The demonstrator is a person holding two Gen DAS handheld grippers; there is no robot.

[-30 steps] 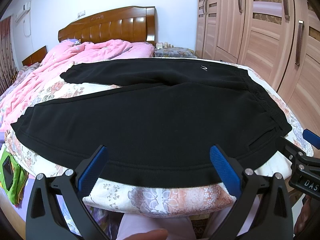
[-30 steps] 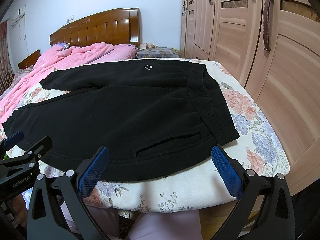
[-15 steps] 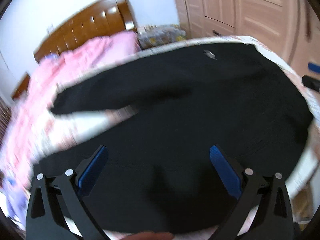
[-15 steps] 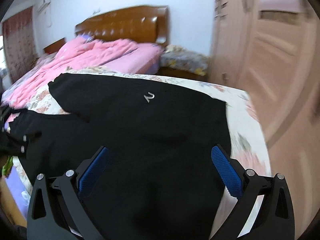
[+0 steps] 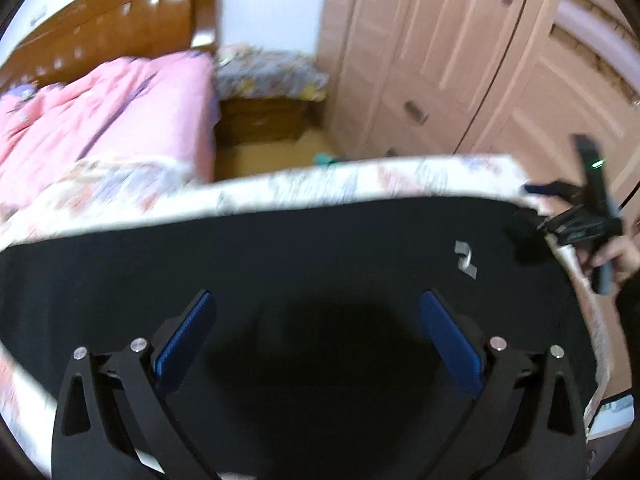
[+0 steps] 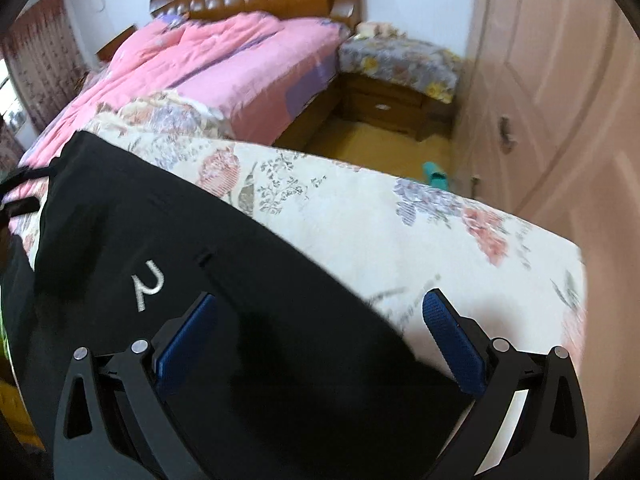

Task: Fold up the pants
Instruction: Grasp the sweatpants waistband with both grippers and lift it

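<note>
The bed with a floral sheet carries the black pants, spread flat on it near the far edge. Over the pants hover the left gripper and the right gripper — both with jaws wide apart, holding nothing. A small white logo marks the fabric.

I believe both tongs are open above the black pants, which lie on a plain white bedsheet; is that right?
Not quite: the bedsheet is floral, not plain white, as the right wrist view shows. Both the left tongs and right tongs are indeed open above the black pants.
</note>
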